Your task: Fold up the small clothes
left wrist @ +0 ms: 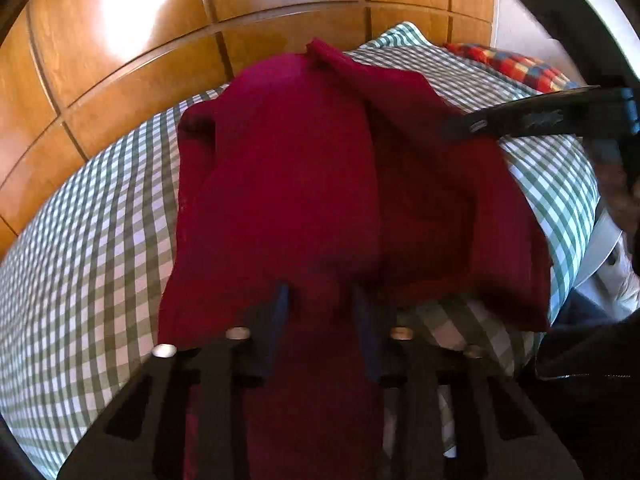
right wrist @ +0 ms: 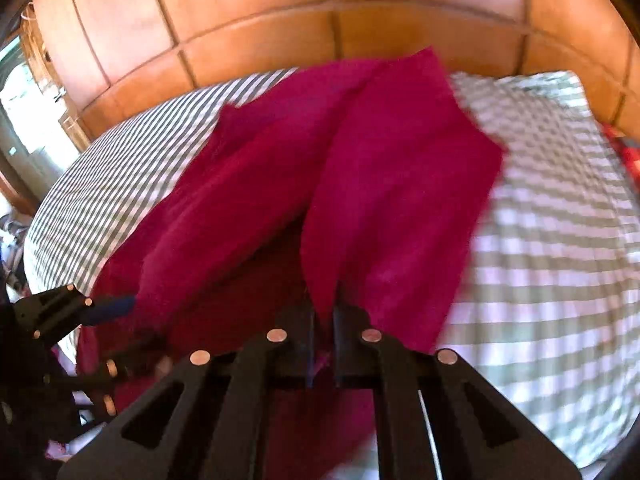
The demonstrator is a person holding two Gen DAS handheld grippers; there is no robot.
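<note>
A dark red garment point(left wrist: 288, 184) lies spread on a bed with a green-and-white checked cover point(left wrist: 92, 240). In the left wrist view my left gripper point(left wrist: 320, 304) is at the garment's near hem. Its blue-padded fingers point(left wrist: 280, 312) stand a little apart with red cloth between them and draped over their tips, and the pads do not visibly press on it. My right gripper point(right wrist: 326, 320) is shut on a fold of the garment point(right wrist: 392, 184), which rises from its jaws. The right gripper point(left wrist: 472, 126) also reaches onto the garment's right side. The left gripper point(right wrist: 108, 306) shows at the lower left.
Glossy wooden panels point(left wrist: 160, 40) run behind the bed. A red, blue and yellow checked pillow point(left wrist: 516, 64) lies at the far right of the bed. A dark sleeve point(left wrist: 588, 360) is at the bed's near right edge. A bright doorway point(right wrist: 24, 120) is far left.
</note>
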